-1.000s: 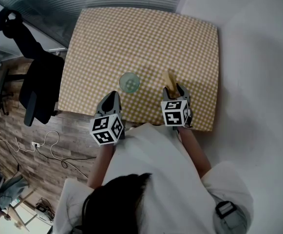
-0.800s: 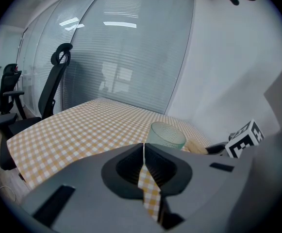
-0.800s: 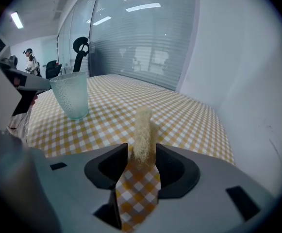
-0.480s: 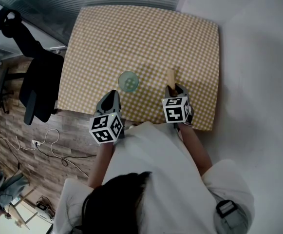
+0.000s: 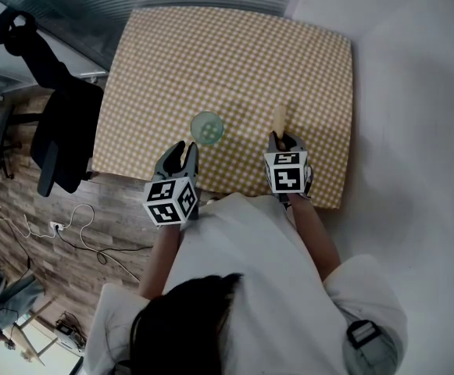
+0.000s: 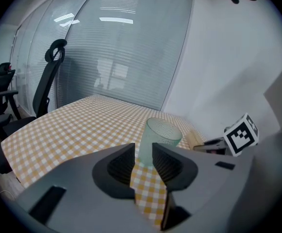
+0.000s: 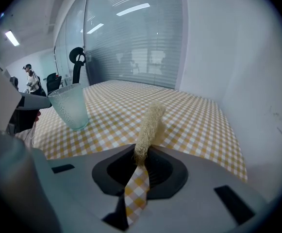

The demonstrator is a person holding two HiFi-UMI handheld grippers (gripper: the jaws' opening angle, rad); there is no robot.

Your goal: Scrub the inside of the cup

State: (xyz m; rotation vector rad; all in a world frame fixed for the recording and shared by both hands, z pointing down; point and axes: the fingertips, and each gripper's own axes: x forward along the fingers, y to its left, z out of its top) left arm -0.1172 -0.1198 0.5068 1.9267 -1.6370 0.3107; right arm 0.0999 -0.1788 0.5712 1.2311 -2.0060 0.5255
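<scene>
As right tongs (image 7: 141, 157), just closing, pinch one loofah (image 7: 150, 123), left tongs (image 6: 143, 155) just parting, empty, one cup (image 6: 162, 131).

The head camera looks steeply down from above the person, far enough back to take in the whole desk (image 5: 227, 61), a chair (image 5: 62, 131) at its left and the floor (image 5: 23, 201). Down at the desk's near edge, the camera on the left hand-held gripper (image 5: 181, 153) peers along its own jaws, across the desk toward the blinds (image 6: 121, 57), with the cup (image 6: 159, 140) close ahead. The camera on the right hand-held gripper (image 5: 281, 141) faces much the same way, low over the desk, the scrubber (image 7: 148, 125) right before its lens. All three views share the cup and the checked desk top, and each gripper view catches the other hand-held gripper at its edge.
</scene>
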